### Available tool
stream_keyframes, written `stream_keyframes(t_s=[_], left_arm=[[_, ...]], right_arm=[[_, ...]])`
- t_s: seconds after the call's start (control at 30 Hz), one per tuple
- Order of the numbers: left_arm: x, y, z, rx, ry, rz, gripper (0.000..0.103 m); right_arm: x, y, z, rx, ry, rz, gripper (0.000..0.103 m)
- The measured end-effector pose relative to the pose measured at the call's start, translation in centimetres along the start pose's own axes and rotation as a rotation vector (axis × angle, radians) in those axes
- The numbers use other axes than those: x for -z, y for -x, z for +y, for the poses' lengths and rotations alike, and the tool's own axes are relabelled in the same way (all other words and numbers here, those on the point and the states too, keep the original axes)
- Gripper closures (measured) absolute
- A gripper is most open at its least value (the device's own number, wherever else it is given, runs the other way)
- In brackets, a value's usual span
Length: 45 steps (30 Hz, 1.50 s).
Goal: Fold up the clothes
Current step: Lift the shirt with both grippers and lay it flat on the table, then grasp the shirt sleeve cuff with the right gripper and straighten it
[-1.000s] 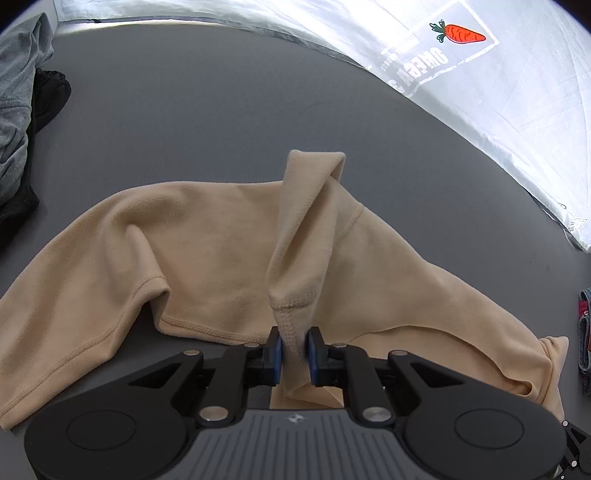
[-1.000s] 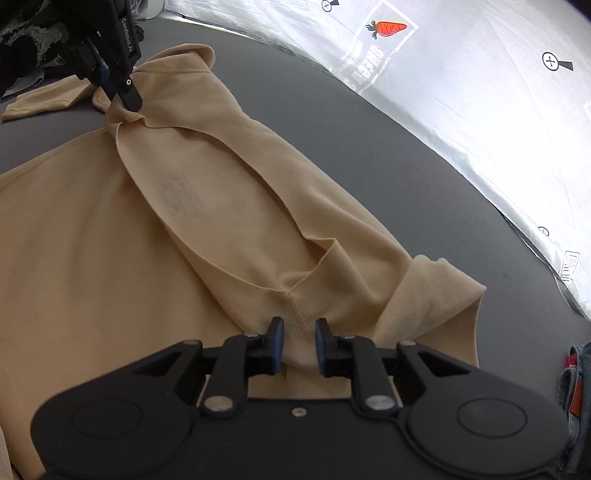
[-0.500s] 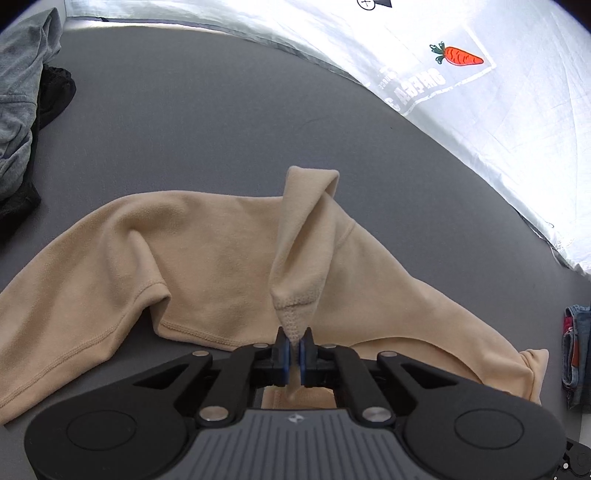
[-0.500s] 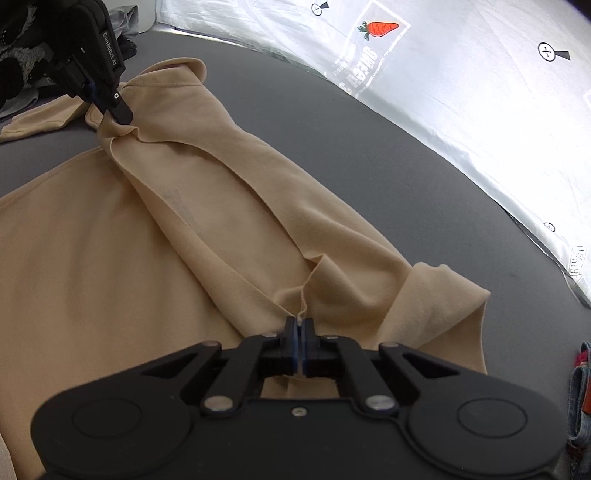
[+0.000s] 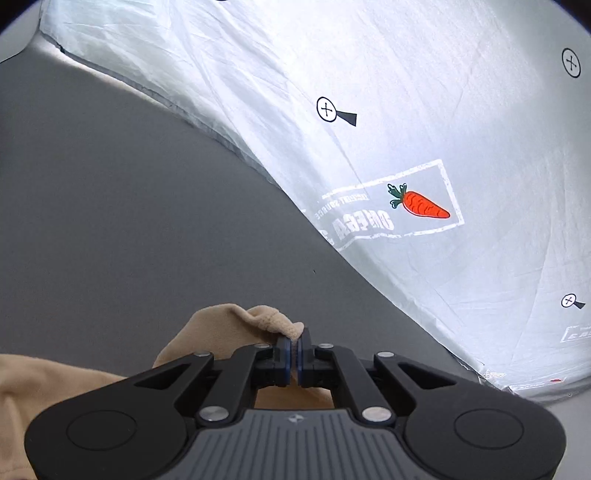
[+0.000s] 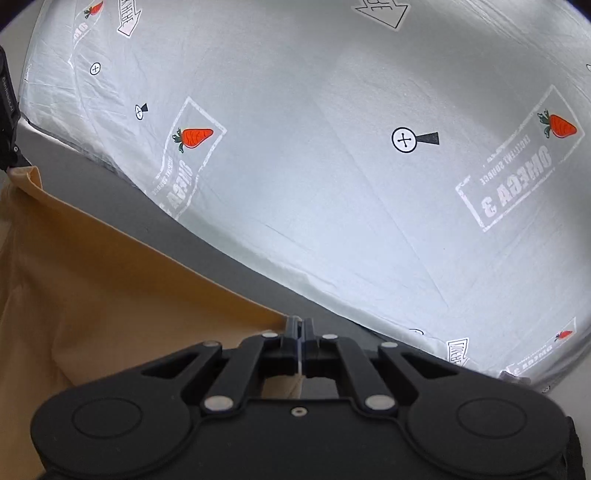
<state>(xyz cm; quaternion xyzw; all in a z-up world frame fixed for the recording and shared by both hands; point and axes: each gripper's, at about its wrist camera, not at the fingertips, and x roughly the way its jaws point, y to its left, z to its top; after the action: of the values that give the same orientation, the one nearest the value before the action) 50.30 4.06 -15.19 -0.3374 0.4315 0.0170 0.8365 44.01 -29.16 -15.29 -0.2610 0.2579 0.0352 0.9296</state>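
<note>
Tan garment (image 6: 110, 295): stretched between both claws; left claw (image 5: 294, 338) clamped on a bunched corner; right claw (image 6: 300, 325) clamped on its edge; grey bench (image 5: 129, 221) beyond, toward 12 o'clock.

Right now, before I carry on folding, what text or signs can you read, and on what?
"OMEGA 3": carrot stamp on the white sheet, printed repeatedly.
"EXCELLENT SOURCE": smaller line in that stamp, barely legible.
Circled cross: marker sign on the sheet, no words.
Arrow sign: lettering cut off, unreadable.
Side label on the left tongs: too blurred to read.
</note>
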Motion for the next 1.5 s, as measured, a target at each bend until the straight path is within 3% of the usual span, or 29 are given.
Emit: stream_keyframes(t_s=[0.23, 0.3, 0.37, 0.4, 0.43, 0.47, 0.5, 0.53, 0.6, 0.73, 0.9, 1.07, 1.17, 1.3, 1.37, 1.5], left_arm=[[-1.2, -9.7, 1.4, -0.111, -0.037, 0.064, 0.099], [-1.1, -10.3, 0.9, -0.128, -0.086, 0.070, 0.096], [-0.8, -10.1, 0.0, -0.139, -0.159, 0.070, 0.087], [-0.7, -10.0, -0.5, -0.146, -0.195, 0.068, 0.083], [-0.5, -9.4, -0.7, -0.149, -0.220, 0.060, 0.065], [-0.2, -8.6, -0.9, -0.152, -0.236, 0.049, 0.046], [0.2, -7.8, -1.3, -0.150, -0.251, 0.030, 0.038], [0.9, -6.5, -1.8, -0.147, -0.278, 0.008, 0.027], [2.4, -4.1, -2.9, -0.137, -0.336, -0.010, 0.025], [8.2, 0.1, -5.1, -0.101, -0.443, 0.044, 0.015], [18.3, 2.3, -6.5, -0.130, -0.544, 0.165, 0.015], [27.5, 2.7, -7.7, -0.227, -0.591, 0.249, 0.015], [31.6, 1.6, -10.1, -0.224, -0.711, 0.292, 0.015], [35.5, -0.1, -12.1, -0.261, -0.827, 0.315, 0.012], [36.2, -0.1, -12.2, -0.270, -0.827, 0.282, 0.005], [35.9, -0.7, -12.3, -0.267, -0.805, 0.303, 0.000]], right_arm=[[1.5, -12.7, 2.0, 0.016, -0.090, 0.165, 0.102], [2.6, -14.5, 2.7, 0.009, -0.122, 0.218, 0.101], [2.8, -14.4, 3.6, 0.040, -0.072, 0.211, 0.098], [2.7, -13.8, 3.7, 0.054, -0.069, 0.206, 0.092], [2.6, -12.9, 3.5, 0.066, -0.085, 0.199, 0.075], [2.6, -12.0, 3.3, 0.078, -0.102, 0.192, 0.065], [2.6, -10.8, 2.8, 0.089, -0.139, 0.186, 0.050], [2.6, -9.2, 2.0, 0.100, -0.191, 0.181, 0.048], [3.2, -5.7, 0.3, 0.129, -0.312, 0.187, 0.047], [7.4, 2.7, -1.3, 0.144, -0.525, 0.200, 0.028], [15.0, 8.6, -0.8, 0.164, -0.538, 0.328, 0.028], [22.6, 14.4, -3.6, 0.174, -0.591, 0.419, 0.028], [25.5, 16.6, -5.0, 0.177, -0.605, 0.449, 0.028], [28.0, 18.7, -6.4, 0.183, -0.655, 0.479, 0.027], [28.8, 19.6, -6.8, 0.187, -0.702, 0.491, 0.026], [29.5, 20.3, -6.6, 0.175, -0.743, 0.511, 0.026]])
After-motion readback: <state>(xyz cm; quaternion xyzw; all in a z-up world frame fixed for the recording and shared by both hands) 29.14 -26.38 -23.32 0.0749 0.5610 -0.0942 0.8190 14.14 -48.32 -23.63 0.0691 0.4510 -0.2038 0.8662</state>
